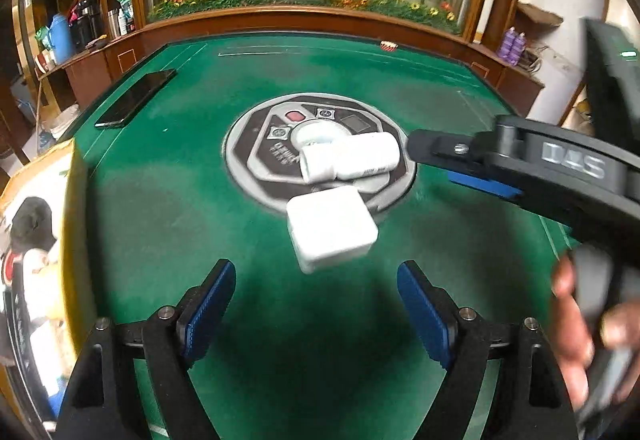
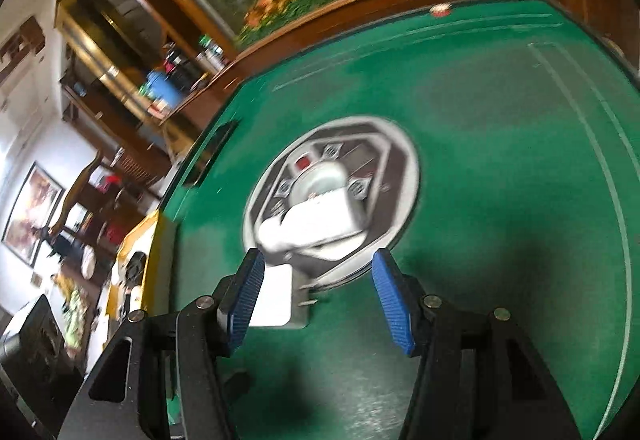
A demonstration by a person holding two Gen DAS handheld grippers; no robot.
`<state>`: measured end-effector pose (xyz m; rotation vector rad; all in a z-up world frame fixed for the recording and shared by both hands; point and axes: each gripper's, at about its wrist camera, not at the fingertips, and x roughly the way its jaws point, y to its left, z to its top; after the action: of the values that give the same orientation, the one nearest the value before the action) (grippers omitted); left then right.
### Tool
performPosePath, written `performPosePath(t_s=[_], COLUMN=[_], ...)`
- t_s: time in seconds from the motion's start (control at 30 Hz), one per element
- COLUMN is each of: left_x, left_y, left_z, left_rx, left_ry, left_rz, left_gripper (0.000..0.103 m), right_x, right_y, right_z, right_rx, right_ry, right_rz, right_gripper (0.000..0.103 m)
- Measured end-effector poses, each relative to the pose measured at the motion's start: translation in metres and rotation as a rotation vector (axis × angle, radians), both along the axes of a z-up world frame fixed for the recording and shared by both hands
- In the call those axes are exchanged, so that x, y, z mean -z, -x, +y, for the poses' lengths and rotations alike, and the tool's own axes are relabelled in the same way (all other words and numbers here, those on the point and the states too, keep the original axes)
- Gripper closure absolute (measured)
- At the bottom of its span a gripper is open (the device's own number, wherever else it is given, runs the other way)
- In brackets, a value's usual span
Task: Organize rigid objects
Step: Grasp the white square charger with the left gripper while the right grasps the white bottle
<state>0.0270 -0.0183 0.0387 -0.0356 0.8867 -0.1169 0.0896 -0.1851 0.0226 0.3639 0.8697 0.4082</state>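
Observation:
On the green table a square white power adapter lies just ahead of my left gripper, which is open with nothing between its blue pads. Two more white adapters rest together on the round control disc at the table's middle. My right gripper reaches in from the right beside them, held by a hand. In the right wrist view my right gripper is open; the square adapter, prongs to the right, lies by its left finger, untouched. The adapter pair sits beyond.
A black phone lies near the table's left edge. A yellow box stands at the near left corner. A small red-and-white object sits at the far rim. A wooden ledge and a glass case with artificial flowers stand behind the table.

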Motion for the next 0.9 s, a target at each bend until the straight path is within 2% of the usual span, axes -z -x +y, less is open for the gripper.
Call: performPosePath(t_s=[0.17, 0.2, 0.23, 0.27, 0.3, 0.33, 0.47, 0.67, 0.73, 0.8, 0.9], left_x=[0.020, 0.026, 0.029, 0.029, 0.029, 0.028, 0.027, 0.021, 0.017, 0.012, 0.005], left_y=[-0.029, -0.034, -0.037, -0.036, -0.034, -0.032, -0.017, 0.023, 0.037, 0.048, 0.062], left_z=[-0.010, -0.008, -0.003, -0.001, 0.000, 0.002, 0.012, 0.020, 0.026, 0.031, 0.041], left_rx=[-0.019, -0.008, -0.002, -0.004, -0.005, -0.002, -0.001, 0.010, 0.003, -0.005, -0.016], left_ry=[-0.090, -0.075, -0.057, -0.052, -0.054, -0.052, -0.009, -0.023, -0.012, -0.015, -0.018], left_rz=[0.016, 0.031, 0.042, 0.017, 0.006, -0.002, 0.007, -0.016, -0.025, -0.042, -0.062], left_gripper=[0.017, 0.017, 0.021, 0.025, 0.041, 0.044, 0.044, 0.044, 0.044, 0.044, 0.044], right_x=[-0.006, -0.007, -0.006, -0.006, -0.006, -0.007, -0.007, -0.002, -0.006, -0.004, 0.005], right_y=[0.002, 0.005, 0.007, 0.007, 0.006, 0.006, 0.005, -0.011, -0.024, -0.047, -0.069], right_z=[-0.009, -0.008, -0.009, -0.009, -0.009, -0.008, -0.007, 0.010, 0.016, 0.026, 0.036], right_rx=[0.026, 0.027, 0.025, 0.023, 0.022, 0.020, 0.025, -0.003, -0.023, -0.060, -0.121], right_ry=[-0.025, -0.027, -0.029, -0.031, -0.033, -0.034, -0.014, 0.084, 0.071, 0.094, 0.072], right_rz=[-0.017, -0.017, -0.016, -0.015, -0.015, -0.017, -0.034, -0.065, -0.089, -0.062, -0.012], right_gripper=[0.048, 0.048, 0.048, 0.048, 0.048, 0.048, 0.048, 0.046, 0.046, 0.046, 0.046])
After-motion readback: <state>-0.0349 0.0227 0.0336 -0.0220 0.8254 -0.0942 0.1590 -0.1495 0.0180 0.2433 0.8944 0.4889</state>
